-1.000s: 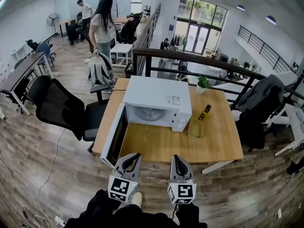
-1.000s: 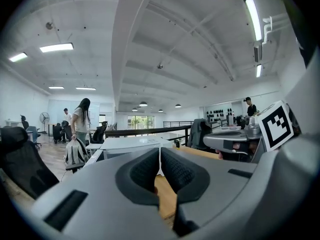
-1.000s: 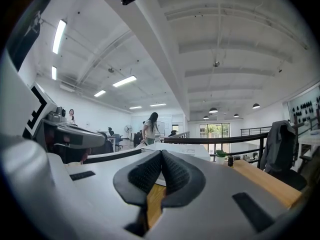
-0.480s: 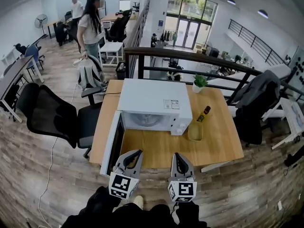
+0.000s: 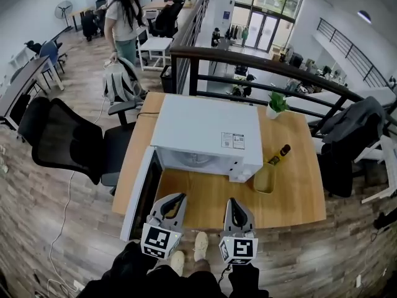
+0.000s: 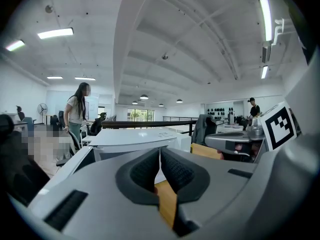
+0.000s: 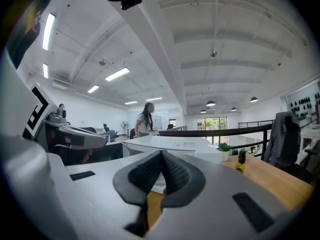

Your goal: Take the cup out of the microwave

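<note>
Both tools in my hands are closed and carry nothing: the left gripper [image 5: 174, 199] has its ribbed pads [image 6: 175, 170] pressed tip to tip, and the right gripper [image 5: 233, 203] shows the same in its own view, pads [image 7: 176, 174] meeting with only air in front of them. They hang side by side just short of the near edge of the table [image 5: 205, 198], both pointing almost level at the microwave [image 5: 208, 128], which sits toward the table's far left part with its mouth facing me. Its door [image 5: 138, 194] is swung wide open and juts past the near left corner, just beside my left gripper. The cup should lie straight ahead and beyond both tips, inside the cavity [image 5: 195, 160]. I judge the two hands about equally near it. The left lines up with the left half of the opening but has the door close at its side, while the right lines up with the opening's right end, by the control strip. What I cannot settle is the cup itself. From the head view the roof of the microwave overhangs the cavity, and all I make out in there is a pale round shape, so I cannot tell whether the cup stands upright or which way a handle turns. Right of the microwave stand a yellowish container [image 5: 265, 179] and a bottle [image 5: 279, 155], and a potted plant [image 5: 276, 104] near the far right corner.
</note>
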`<state>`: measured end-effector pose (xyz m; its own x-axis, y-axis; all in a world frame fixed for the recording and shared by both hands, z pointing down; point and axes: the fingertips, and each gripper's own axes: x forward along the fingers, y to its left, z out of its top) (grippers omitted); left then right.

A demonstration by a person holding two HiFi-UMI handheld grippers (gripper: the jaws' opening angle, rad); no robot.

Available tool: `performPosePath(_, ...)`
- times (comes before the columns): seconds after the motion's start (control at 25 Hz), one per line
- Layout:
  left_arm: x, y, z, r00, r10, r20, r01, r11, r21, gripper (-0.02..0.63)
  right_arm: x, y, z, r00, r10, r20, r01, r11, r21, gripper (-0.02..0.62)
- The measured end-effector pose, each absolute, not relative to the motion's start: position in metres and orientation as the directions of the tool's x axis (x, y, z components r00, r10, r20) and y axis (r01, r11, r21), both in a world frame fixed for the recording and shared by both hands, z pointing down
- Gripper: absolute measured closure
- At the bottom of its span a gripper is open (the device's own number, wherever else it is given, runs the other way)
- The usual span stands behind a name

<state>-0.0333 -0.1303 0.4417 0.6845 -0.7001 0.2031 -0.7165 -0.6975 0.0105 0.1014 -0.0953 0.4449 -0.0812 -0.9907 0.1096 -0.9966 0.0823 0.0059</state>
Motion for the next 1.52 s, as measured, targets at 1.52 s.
performPosePath(1.52,0.037,-0.328,0.632,0.607,-0.694,0.387,-0.779,-0.616,0.118,0.411,0.138,-0.267,0.597,-0.247,-0.931,0.269,-0.968,0.228,-0.103,0.58)
